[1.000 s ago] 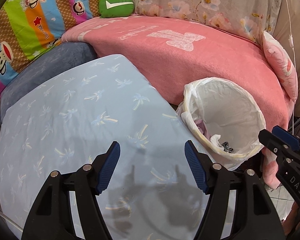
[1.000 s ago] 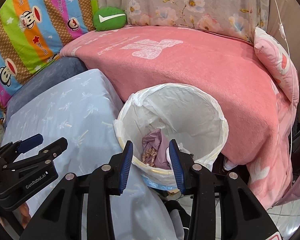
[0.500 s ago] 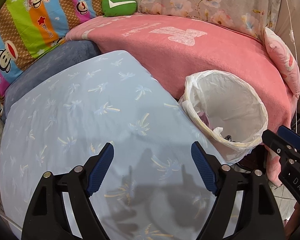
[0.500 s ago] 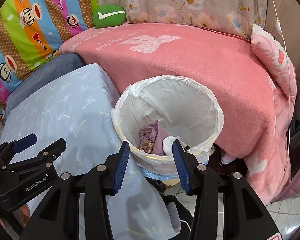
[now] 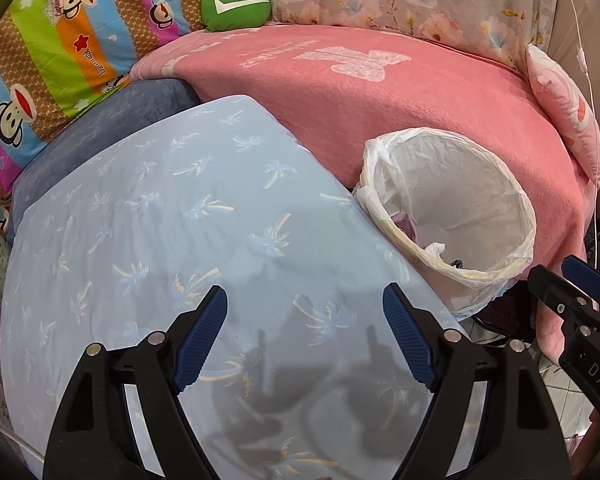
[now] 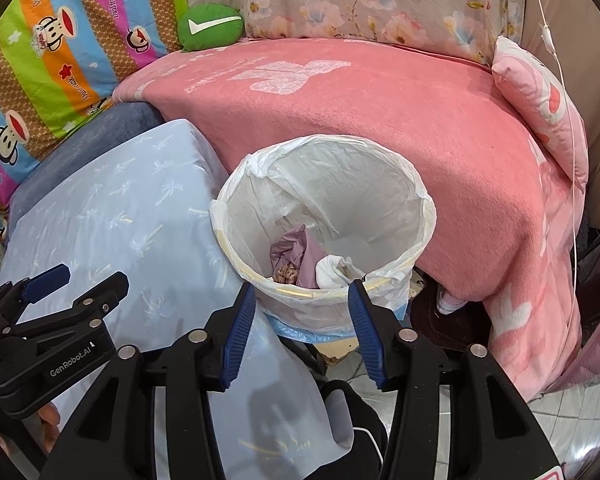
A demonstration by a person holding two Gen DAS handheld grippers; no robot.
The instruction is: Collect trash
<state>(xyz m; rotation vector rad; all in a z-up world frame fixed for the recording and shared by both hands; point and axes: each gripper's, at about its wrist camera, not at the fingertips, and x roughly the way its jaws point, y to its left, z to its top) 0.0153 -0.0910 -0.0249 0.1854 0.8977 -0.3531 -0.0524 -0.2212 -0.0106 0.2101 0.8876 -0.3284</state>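
Both my grippers are empty. Left gripper (image 5: 305,312) has its jaws spread wide, hanging over the light blue palm-print cloth (image 5: 160,220) with nothing between the pads; their shadow falls on the cloth just below. Right gripper (image 6: 302,306) is moderately open, narrower than the left, nothing gripped; its fingertips (image 6: 246,300) sit at the near rim of the trash bin (image 6: 424,208), which in this view lines up right between the pads.

The bin stands off the right edge of the blue cloth, tucked against the pink blanket (image 6: 380,120), white bag liner folded over its rim. Inside: a crumpled mauve wrapper (image 6: 300,252), a white wad (image 6: 332,272) beside it, and some brownish scraps (image 6: 286,272) below; can't tell what those are. From the left wrist view the bin (image 5: 528,216) is to my right, and the trash is mostly hidden by the near wall.

Green cushion with white tick (image 6: 210,26) at the back, striped monkey-print fabric (image 6: 40,60) on the left, pink pillow (image 6: 540,92) far right
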